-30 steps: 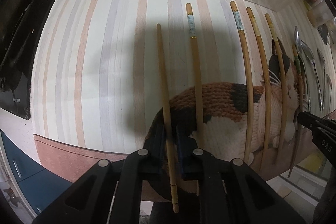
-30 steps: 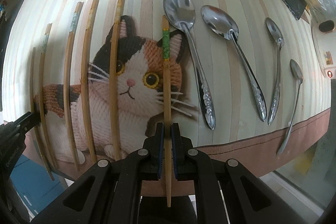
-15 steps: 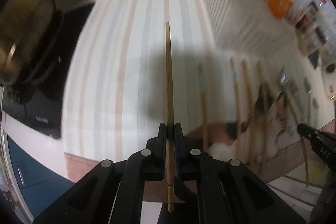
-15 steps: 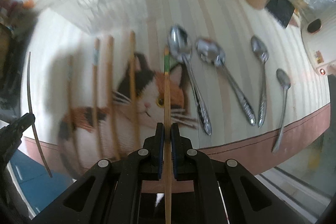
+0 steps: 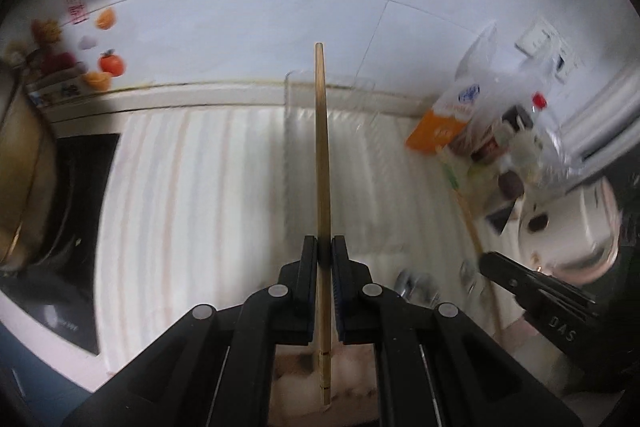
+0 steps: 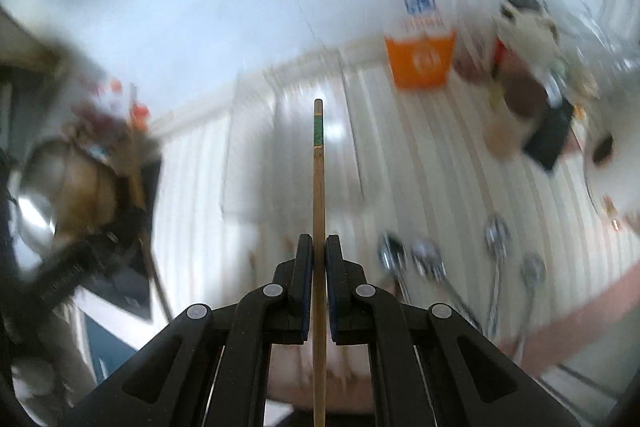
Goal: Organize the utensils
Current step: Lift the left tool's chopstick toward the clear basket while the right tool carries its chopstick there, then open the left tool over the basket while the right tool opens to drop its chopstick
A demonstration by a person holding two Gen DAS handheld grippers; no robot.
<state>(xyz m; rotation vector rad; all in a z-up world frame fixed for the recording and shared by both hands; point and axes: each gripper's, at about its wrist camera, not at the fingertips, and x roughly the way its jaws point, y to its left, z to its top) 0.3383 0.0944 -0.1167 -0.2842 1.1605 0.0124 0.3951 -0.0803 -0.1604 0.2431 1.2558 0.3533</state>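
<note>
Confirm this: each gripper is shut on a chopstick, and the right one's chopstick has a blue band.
Not quite. The band is green, as the right wrist view shows. The right gripper and left gripper are each shut on a chopstick, as you said.

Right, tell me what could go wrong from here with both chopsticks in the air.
1. The left gripper pinches the plain bamboo chopstick at one narrow spot, with most of its length ahead; a fast swing could pivot or slip it.
2. The right gripper holds the green-banded bamboo chopstick the same way, and both views are motion-blurred.
3. Its long tip points toward the orange carton and crowded bottles, which it might knock.
</note>
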